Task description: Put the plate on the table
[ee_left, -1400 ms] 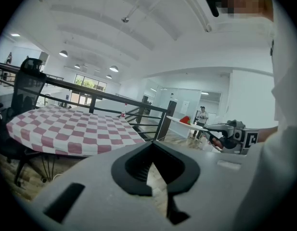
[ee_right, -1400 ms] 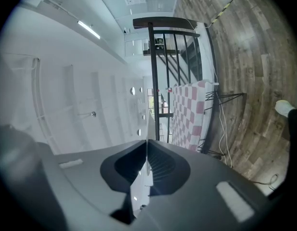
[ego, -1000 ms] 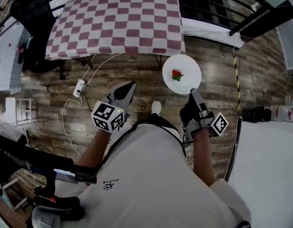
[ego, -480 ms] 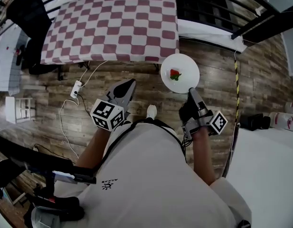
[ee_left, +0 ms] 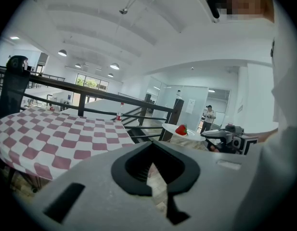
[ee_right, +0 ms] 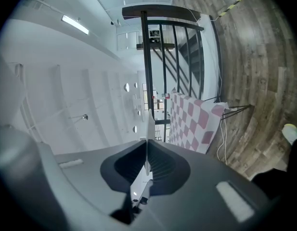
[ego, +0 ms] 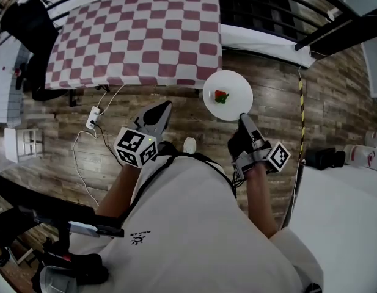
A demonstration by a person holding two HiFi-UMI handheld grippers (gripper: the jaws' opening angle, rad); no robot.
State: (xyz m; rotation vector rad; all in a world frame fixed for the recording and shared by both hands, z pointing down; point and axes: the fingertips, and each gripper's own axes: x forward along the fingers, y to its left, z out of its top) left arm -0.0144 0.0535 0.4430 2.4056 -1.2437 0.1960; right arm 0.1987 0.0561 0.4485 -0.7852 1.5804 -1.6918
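We have the round white plate pinched at its near rim by the right gripper. Its jaws are closed almost together on the thin edge, which the right gripper view shows end-on as a pale line between them. The plate hangs in the air over the wooden plank floor, just off the near right corner of the table with the red-and-white checked cloth. No part of the plate is above the tabletop yet. A small red strawberry-like piece with green leaves lies near the plate's middle.

The left gripper is level with the right one and apart from the plate. Its jaws are together and nothing is between them.

We judge the plate to be stiff and smooth, probably glazed, so it will not bend but could slip in a narrow pinch. Held at one edge only, its weight levers against the pads, and the far rim will tend to dip. The red piece lies loose and could slide or roll if the plate tilts. A fall onto the planks would likely break it. The rim is the only place to grip. We would keep the plate level and set it down well inside the tabletop's near edge.
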